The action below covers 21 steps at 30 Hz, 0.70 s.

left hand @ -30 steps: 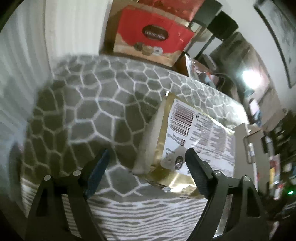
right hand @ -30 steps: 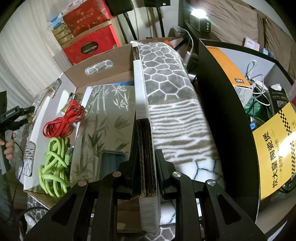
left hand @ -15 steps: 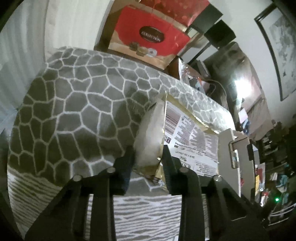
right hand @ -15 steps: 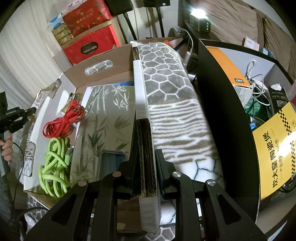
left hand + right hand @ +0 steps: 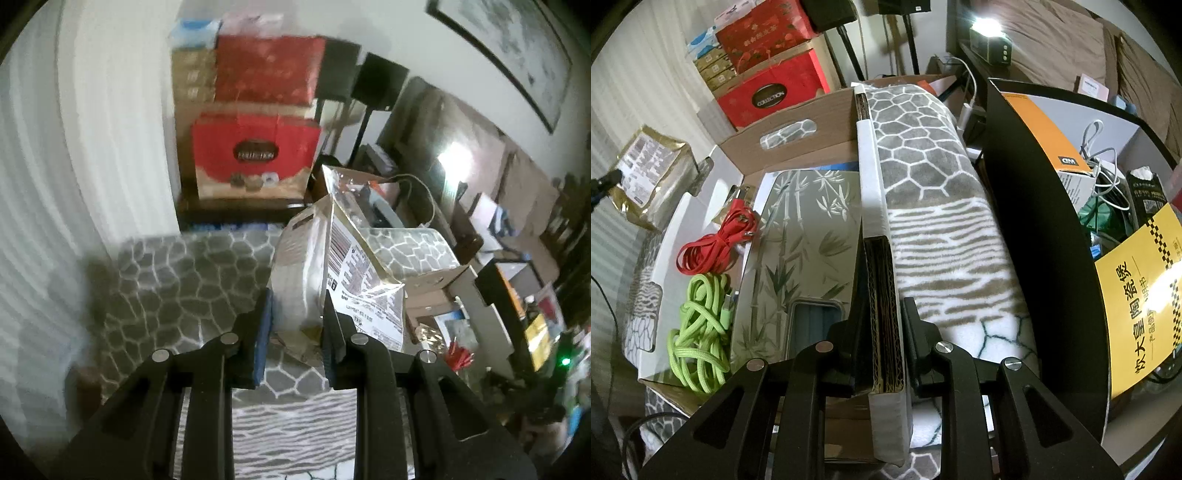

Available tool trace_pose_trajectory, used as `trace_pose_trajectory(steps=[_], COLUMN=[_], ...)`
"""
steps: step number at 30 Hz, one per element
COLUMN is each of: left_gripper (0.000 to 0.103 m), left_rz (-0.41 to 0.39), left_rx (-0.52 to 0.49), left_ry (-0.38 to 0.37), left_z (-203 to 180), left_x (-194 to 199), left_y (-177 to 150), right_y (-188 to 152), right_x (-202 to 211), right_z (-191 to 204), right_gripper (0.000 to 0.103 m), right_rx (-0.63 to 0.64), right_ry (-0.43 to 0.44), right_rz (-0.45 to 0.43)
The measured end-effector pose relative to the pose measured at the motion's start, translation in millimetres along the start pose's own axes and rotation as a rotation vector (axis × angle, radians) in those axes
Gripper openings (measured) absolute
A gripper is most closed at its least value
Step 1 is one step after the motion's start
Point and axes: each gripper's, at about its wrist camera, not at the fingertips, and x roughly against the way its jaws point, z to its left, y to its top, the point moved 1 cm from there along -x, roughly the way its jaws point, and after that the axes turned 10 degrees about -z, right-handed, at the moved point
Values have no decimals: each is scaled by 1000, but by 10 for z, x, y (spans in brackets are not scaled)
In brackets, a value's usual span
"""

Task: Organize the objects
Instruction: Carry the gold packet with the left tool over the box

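In the left wrist view the left gripper (image 5: 297,317) clamps the lower corner of a gold-edged packet (image 5: 332,273), its jaws having just closed on it, and the packet hangs at the frame's centre above a grey blanket (image 5: 177,280) with a cracked-stone pattern. Only this view shows the packet's white back label with a barcode; the print is too blurred to read. Behind it, in the upper middle, stands a red box (image 5: 255,158) with a dark oval whose lettering is smeared. The cardboard box (image 5: 439,284) shows only as a corner at the right. The right wrist view gives what the first cannot: the right gripper (image 5: 879,332) is clenched on the corrugated side wall of the cardboard box (image 5: 798,122), and inside lie a red cable (image 5: 716,240), a coiled green cord (image 5: 701,325) and a bamboo-printed case (image 5: 805,236). The packet (image 5: 650,177) appears small at the left edge, outside the box, with the left gripper mostly cut off. Here the red box (image 5: 772,96) reads "COLLECTION". At the right a yellow sheet (image 5: 1134,302) carries Chinese characters, and an orange-topped carton (image 5: 1067,162) bears "WD" upside down.
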Motion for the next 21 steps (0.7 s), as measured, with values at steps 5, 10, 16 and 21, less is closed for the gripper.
trace_pose_trajectory(steps=[5,10,16,21], left_gripper=[22,22,22,22], left_rz=[0,61,156,174], left_rx=[-4,129,334,473], left_ry=[-88,-202,-255,-235], left_z=[-315,-563,-781,-890], left_x=[24,-116,-476,-667], left_y=[73,68,-204,-452], right_y=[0,4,6,6], right_x=[2,5,7,8], right_z=[-4,-9,-11,-10], right_gripper=[20,20,20,20], right_rx=[2,1,1,2], right_ry=[-1,-1,0,-1], right_rz=[1,1,2,2])
